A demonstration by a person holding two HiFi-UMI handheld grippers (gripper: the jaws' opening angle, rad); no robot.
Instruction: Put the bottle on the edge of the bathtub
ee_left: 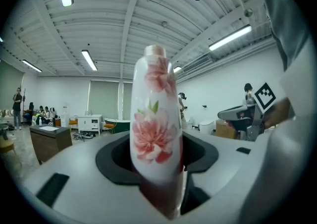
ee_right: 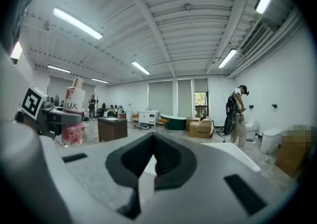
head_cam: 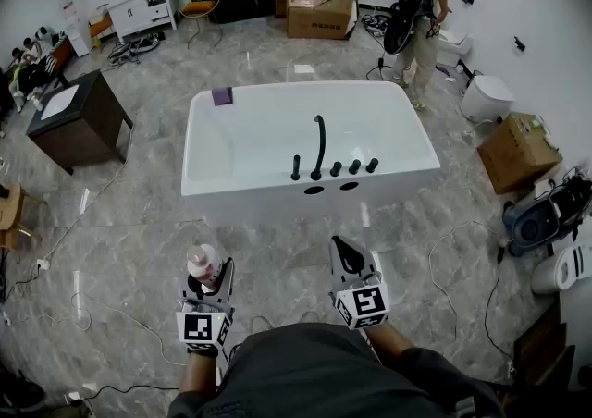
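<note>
Left gripper (head_cam: 209, 279) jaws are clamping the floral bottle (ee_left: 156, 134) low on its body, holding it upright with the cap up, probably so it can be set down standing. Right gripper (head_cam: 349, 257) jaws are sitting closed on nothing and idling alongside. Both are hanging over the floor, well short of the bathtub (head_cam: 277, 187). Its near rim, by the faucet (head_cam: 319, 146), is looking like the closest landing spot. The jaws are hiding the bottle's base.

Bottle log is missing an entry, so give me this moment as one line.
left gripper: shut on bottle | right gripper: shut, empty | bathtub: ahead, bottle not yet on edge
</note>
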